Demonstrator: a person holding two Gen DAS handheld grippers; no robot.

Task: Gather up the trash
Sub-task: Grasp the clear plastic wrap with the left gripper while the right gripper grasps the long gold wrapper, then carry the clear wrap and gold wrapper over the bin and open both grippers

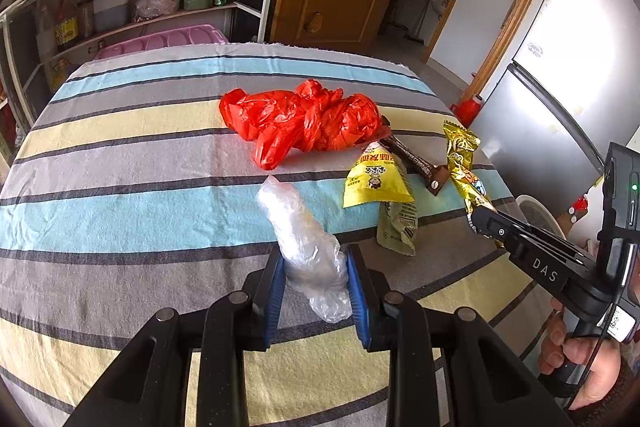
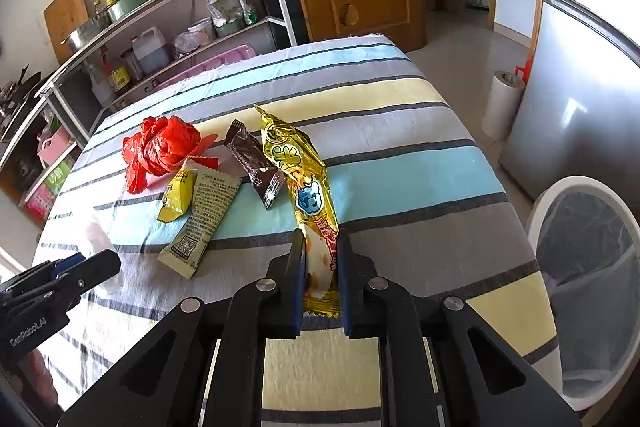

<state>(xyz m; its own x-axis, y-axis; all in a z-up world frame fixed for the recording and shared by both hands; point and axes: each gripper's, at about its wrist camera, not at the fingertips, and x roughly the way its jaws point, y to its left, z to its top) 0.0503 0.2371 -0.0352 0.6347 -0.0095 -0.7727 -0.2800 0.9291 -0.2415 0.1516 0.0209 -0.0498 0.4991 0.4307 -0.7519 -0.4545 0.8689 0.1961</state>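
Note:
My left gripper (image 1: pixel 316 267) is shut on a crumpled clear plastic bag (image 1: pixel 300 239), which sticks out forward over the striped tablecloth (image 1: pixel 120 167). My right gripper (image 2: pixel 322 259) is shut on the near end of a long gold snack wrapper (image 2: pixel 298 163), also seen at the right of the left wrist view as the gold wrapper (image 1: pixel 460 151). On the cloth beyond lie a red plastic bag (image 1: pixel 304 119), a yellow packet (image 1: pixel 372 179), an olive-green sachet (image 1: pixel 398 231) and a brown wrapper (image 1: pixel 416 163).
A white bin (image 2: pixel 588 267) lined with a clear bag stands on the floor off the table's right edge. A silver fridge (image 2: pixel 580 99) is behind it, a paper roll (image 2: pixel 500 103) beside that. Shelves (image 2: pixel 160 39) with bottles and pots run along the far left.

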